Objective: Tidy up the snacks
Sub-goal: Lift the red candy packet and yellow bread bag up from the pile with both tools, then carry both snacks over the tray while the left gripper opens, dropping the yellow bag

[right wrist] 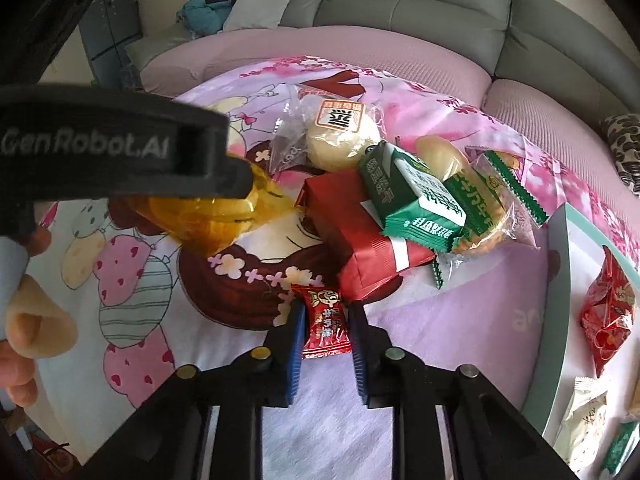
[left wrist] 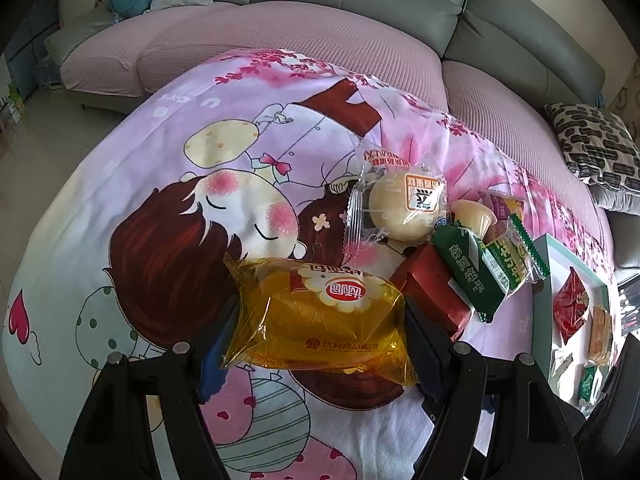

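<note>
A cartoon-printed sheet [left wrist: 168, 208] covered the surface. At its right edge lay a pale tray [right wrist: 560, 280] holding a few snacks. The left gripper [left wrist: 320, 320] had its fingers clamped on a yellow bread packet [left wrist: 316, 316]. The right gripper [right wrist: 325, 332] pinched a small red candy [right wrist: 323, 320] beside the snack pile [right wrist: 400, 200].

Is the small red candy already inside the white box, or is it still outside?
Outside. The small red candy sits between the right gripper's fingers above the cartoon sheet; the white box stands beside.
</note>
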The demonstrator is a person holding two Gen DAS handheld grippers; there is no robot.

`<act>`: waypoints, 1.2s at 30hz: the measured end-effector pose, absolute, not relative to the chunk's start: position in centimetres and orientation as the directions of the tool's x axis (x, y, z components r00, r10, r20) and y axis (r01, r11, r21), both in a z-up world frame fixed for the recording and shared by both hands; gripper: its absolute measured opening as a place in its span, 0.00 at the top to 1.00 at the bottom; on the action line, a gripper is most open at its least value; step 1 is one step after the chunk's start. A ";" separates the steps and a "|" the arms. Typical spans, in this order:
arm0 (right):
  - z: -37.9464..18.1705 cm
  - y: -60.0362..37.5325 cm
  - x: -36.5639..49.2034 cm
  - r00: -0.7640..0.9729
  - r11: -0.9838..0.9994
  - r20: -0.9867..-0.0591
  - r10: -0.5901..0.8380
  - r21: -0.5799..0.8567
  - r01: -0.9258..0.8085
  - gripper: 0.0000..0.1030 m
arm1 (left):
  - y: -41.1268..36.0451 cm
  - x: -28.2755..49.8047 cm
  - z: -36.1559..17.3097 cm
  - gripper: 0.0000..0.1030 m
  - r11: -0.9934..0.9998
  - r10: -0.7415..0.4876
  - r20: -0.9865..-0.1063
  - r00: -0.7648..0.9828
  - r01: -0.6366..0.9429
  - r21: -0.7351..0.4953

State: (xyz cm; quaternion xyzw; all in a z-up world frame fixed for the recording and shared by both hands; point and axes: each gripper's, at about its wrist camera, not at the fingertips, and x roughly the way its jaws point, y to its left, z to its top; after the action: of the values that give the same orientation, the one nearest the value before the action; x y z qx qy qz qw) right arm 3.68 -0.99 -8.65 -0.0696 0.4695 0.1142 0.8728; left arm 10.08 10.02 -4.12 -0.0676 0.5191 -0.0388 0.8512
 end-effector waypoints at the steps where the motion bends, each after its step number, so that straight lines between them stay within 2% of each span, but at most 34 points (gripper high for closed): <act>1: -8.6 -1.0 3.6 0.533 0.964 -0.835 0.136 -0.013 -0.267 0.79 | 10.1 10.1 -4.0 0.25 0.988 -0.133 -0.877 0.462 -0.009 -0.154; 9: -7.3 -1.3 2.8 0.552 0.964 -0.818 0.166 0.015 -0.267 0.80 | 10.0 10.0 -3.3 0.25 0.988 -0.131 -0.867 0.481 -0.003 -0.152; 19: -3.4 -3.6 1.3 0.646 0.973 -0.739 0.189 0.054 -0.224 0.80 | 8.5 9.3 -0.3 0.25 0.990 -0.133 -0.821 0.555 0.040 -0.133; 36: 0.7 -13.5 -1.2 0.754 0.992 -0.652 0.076 0.128 0.011 0.80 | 0.9 6.9 4.4 0.25 0.967 -0.243 -0.732 0.637 0.214 -0.135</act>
State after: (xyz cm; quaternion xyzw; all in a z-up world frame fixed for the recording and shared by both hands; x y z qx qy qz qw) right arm -1.17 -13.54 0.74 0.0620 0.3501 0.0173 0.9345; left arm 6.87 0.85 4.37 -0.0178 0.4072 -0.1263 0.9044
